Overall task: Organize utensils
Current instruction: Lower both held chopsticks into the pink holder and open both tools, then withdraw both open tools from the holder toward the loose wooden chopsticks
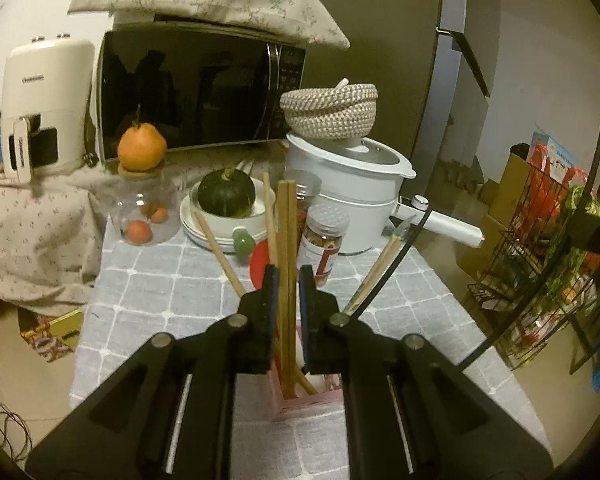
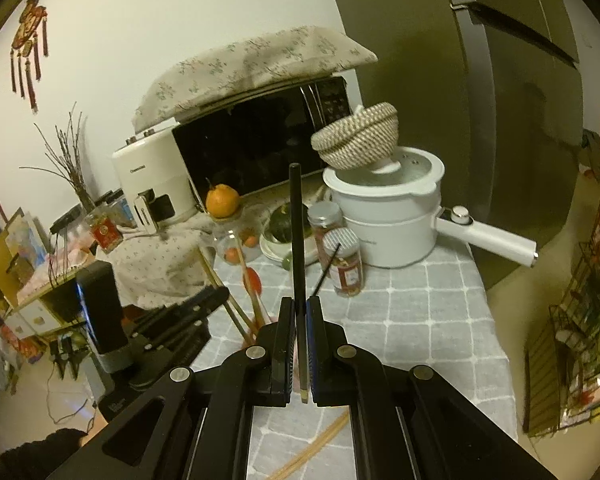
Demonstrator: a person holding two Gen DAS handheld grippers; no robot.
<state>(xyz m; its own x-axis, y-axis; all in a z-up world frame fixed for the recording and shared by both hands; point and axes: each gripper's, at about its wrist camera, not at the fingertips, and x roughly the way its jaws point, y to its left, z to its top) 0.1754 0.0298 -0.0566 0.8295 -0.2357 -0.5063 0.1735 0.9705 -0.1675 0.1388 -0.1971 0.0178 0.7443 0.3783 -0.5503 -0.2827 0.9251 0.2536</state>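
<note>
I am loading chopsticks into the pink holder (image 1: 300, 398) near the bench's front edge — my left gripper (image 1: 288, 284) is parted around a wooden pair (image 1: 287, 240) standing inside. My right gripper (image 2: 299, 312) is pinching a black chopstick (image 2: 297, 224); next I am lowering it in.

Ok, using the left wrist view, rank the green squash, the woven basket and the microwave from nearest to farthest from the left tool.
1. Green squash, in the white bowl just left of centre, nearest the left tool.
2. Woven basket, atop the white pot, to the right.
3. Microwave, at the back, left.
</note>
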